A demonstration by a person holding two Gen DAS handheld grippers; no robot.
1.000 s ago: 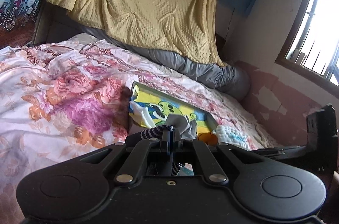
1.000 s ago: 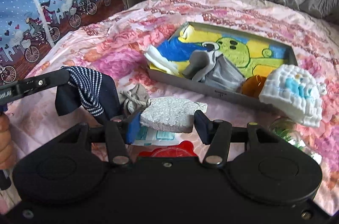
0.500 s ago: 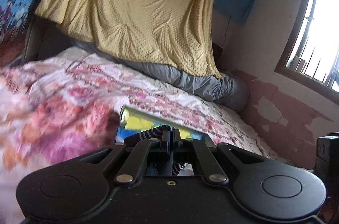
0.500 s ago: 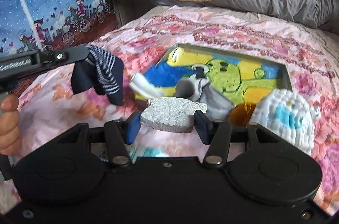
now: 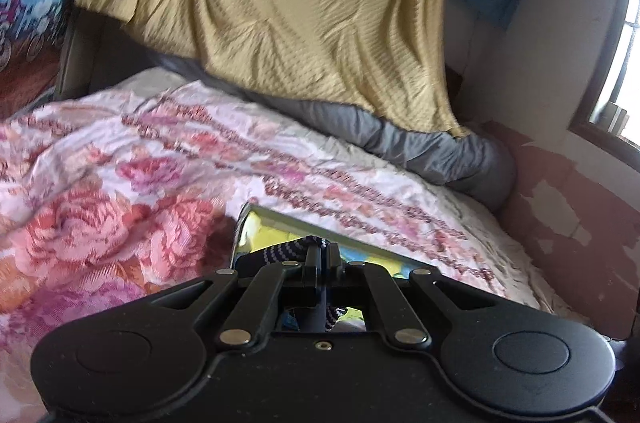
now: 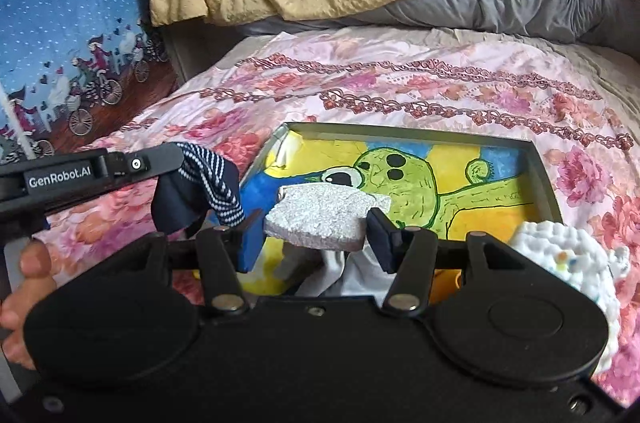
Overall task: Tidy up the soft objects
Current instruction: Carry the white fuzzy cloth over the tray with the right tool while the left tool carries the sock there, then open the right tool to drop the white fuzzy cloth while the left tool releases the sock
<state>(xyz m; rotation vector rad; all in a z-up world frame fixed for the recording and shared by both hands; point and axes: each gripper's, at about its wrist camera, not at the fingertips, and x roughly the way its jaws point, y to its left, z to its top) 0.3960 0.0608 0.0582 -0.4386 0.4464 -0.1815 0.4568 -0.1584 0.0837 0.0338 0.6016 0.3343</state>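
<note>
My left gripper (image 5: pixel 323 257) is shut on a navy sock with white stripes (image 5: pixel 280 253), held over the near left corner of the shallow tray (image 5: pixel 280 219). Seen from the right wrist, the left gripper (image 6: pixel 176 159) reaches in from the left with the sock (image 6: pixel 200 195) hanging beside the tray's left wall (image 6: pixel 270 147). My right gripper (image 6: pixel 316 233) is shut on a grey-white sponge pad (image 6: pixel 320 219) above the tray's cartoon-painted floor. Grey and white cloth (image 6: pixel 340 269) lies in the tray under the pad. A white bobbly knitted piece (image 6: pixel 568 259) rests at the tray's near right corner.
The tray lies on a bed with a pink floral cover (image 6: pixel 440 75). A yellow blanket (image 5: pixel 300 3) hangs over a grey bolster (image 5: pixel 440 151) at the far end. A blue patterned curtain (image 6: pixel 60 23) is at the left, a window (image 5: pixel 628 63) at the right. A person's hand (image 6: pixel 24 283) holds the left gripper's handle.
Both grippers moved toward the tray. The sock travelled right to the tray's left wall. The sponge pad went from in front of the tray to above its floor.
</note>
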